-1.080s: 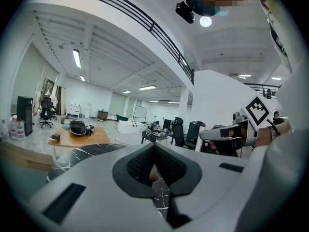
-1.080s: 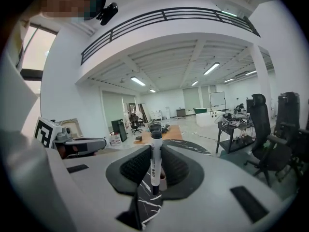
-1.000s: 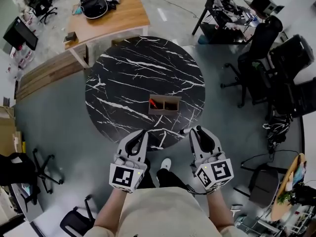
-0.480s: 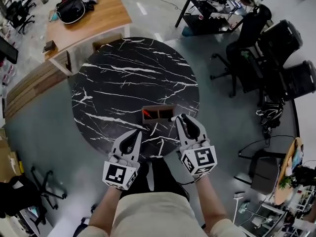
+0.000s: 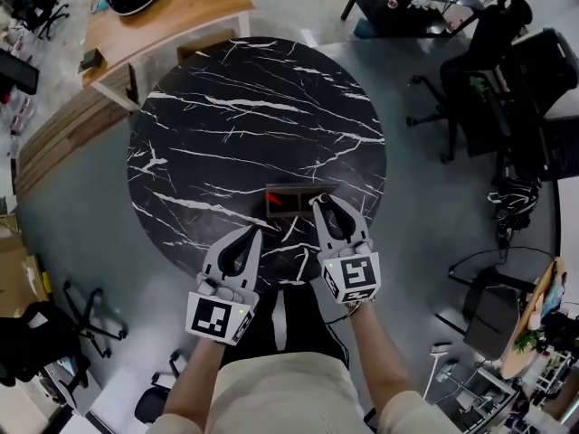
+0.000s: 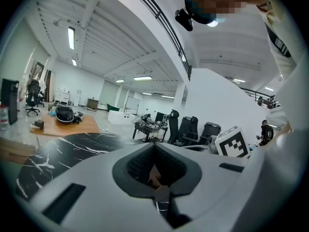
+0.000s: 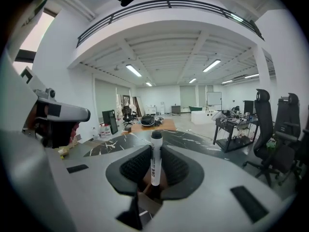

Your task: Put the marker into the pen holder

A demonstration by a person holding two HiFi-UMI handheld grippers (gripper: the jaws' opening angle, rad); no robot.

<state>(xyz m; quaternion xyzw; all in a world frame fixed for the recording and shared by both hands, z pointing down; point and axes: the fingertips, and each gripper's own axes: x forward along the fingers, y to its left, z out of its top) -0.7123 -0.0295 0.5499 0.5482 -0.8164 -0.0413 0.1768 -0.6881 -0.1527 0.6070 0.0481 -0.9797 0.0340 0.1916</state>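
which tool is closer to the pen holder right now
Right. The right tool, shut on the marker, has its tips at the right end of the pen holder. The left tool, shut and empty, sits apart from the holder, to its left and nearer the person.

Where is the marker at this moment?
In the right gripper view the marker sits clamped in the jaws of the right gripper; the head view puts that gripper at the right end of the pen holder on the black marble table.
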